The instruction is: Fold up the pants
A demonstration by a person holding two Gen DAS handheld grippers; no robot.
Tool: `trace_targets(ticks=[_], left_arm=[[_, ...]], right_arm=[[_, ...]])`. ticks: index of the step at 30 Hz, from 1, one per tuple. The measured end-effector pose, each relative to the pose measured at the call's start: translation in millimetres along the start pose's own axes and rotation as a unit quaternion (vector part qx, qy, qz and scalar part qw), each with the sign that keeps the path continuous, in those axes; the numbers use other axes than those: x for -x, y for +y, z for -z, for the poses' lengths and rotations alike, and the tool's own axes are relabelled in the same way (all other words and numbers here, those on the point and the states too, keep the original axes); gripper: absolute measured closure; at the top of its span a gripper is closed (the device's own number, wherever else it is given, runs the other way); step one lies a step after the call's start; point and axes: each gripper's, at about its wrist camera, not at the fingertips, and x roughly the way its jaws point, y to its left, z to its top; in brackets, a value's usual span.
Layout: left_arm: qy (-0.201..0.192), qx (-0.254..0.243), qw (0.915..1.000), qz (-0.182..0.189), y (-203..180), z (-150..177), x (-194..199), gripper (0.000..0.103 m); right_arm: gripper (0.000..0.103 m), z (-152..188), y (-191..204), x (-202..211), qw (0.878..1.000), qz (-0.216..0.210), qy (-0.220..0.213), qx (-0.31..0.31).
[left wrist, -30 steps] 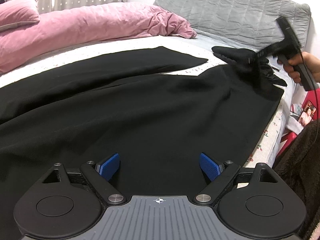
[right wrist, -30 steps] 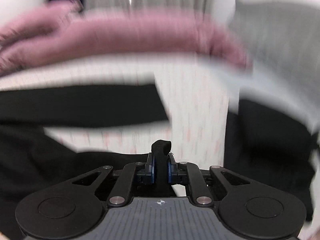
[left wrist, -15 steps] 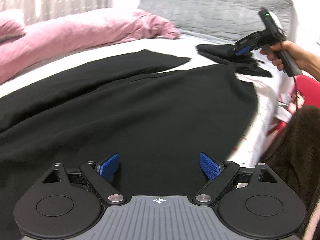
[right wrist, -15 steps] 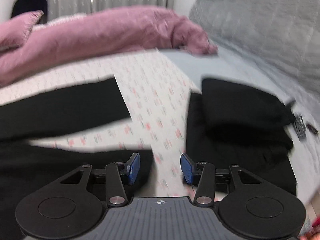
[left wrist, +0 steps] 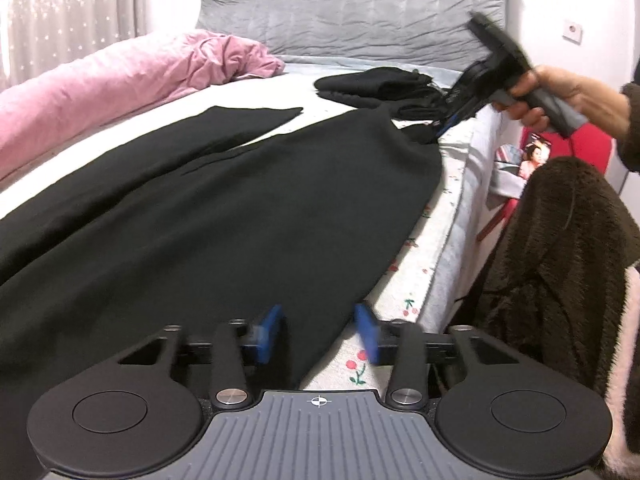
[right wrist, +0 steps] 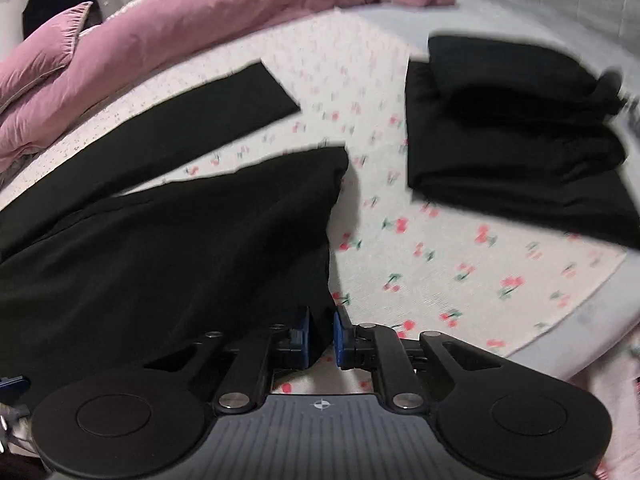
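Note:
Black pants (left wrist: 208, 216) lie spread flat on the bed, legs running to the far left. My left gripper (left wrist: 318, 334) is partly open, its blue pads either side of the pants' near edge. My right gripper (right wrist: 320, 334) has its pads nearly closed on the corner of the black cloth (right wrist: 168, 256); it also shows in the left wrist view (left wrist: 448, 120), held by a hand at the pants' far right corner.
A stack of folded black clothes (right wrist: 516, 132) lies on the cherry-print sheet (right wrist: 460, 264) to the right. A pink duvet (left wrist: 104, 92) and grey headboard (left wrist: 360, 12) lie behind. A brown fleece garment (left wrist: 560, 264) hangs at the bed's right edge.
My right gripper opened, dropped to the pants' corner and closed on it. My left gripper moved right to the pants' near edge and narrowed its jaws.

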Motion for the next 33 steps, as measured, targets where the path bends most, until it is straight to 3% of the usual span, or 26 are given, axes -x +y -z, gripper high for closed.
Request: trace_targets(ticks=[1, 2, 5, 7, 9, 13, 15, 16, 17, 19, 21, 23, 27, 33], left_arm=[[-0.001, 0.0, 1.0, -0.006, 0, -1, 1, 0.093], [-0.003, 0.0, 0.9999, -0.016, -1, -3, 2, 0.097], [-0.017, 0.01, 0.9998, -0.002, -2, -6, 12, 0.097], [-0.001, 0.011, 0.9997, 0.022, -2, -6, 12, 0.097], [0.029, -0.005, 0.9991, 0.031, -5, -5, 5, 0.095], [0.021, -0.007, 0.9991, 0.036, -6, -9, 13, 0.079], [-0.001, 0.002, 0.999, 0.044, -2, -11, 22, 0.06], [-0.011, 0.006, 0.9991, 0.041, 0, -12, 25, 0.042], [-0.021, 0.012, 0.9991, 0.035, 3, -14, 28, 0.034], [-0.031, 0.03, 0.9988, 0.022, 14, -19, 34, 0.034], [-0.034, 0.051, 0.9981, 0.004, 28, -27, 36, 0.032], [-0.036, 0.068, 0.9968, -0.021, 41, -36, 37, 0.024], [-0.03, 0.08, 0.994, -0.069, 71, -61, 38, 0.018], [0.022, 0.066, 0.9848, -0.159, 141, -90, 23, 0.017]], right_arm=[[0.091, 1, 0, 7, 1.0, 0.005, -0.003, 0.006], [0.091, 4, -1, 13, 1.0, 0.013, 0.0, 0.009], [0.091, 13, -9, 19, 0.999, 0.034, 0.032, 0.009], [0.09, 20, -12, 13, 0.997, 0.041, 0.068, 0.014], [0.078, 24, -13, 9, 0.995, 0.049, 0.083, 0.02], [0.062, 11, -17, 19, 0.998, 0.046, 0.036, 0.007], [0.059, 0, -16, 20, 0.999, 0.04, 0.018, 0.001], [0.058, -7, -14, 18, 0.999, 0.038, 0.011, 0.0], [0.056, -12, -12, 16, 0.999, 0.035, 0.003, -0.002], [0.053, -26, -4, 10, 1.0, 0.024, -0.011, -0.001], [0.037, -41, 6, 3, 1.0, 0.012, -0.025, 0.005], [0.03, -57, 15, -7, 0.999, 0.008, -0.039, 0.014], [0.026, -85, 28, -29, 0.998, 0.002, -0.053, 0.026], [0.02, -128, 32, -71, 0.997, -0.025, -0.06, 0.034]])
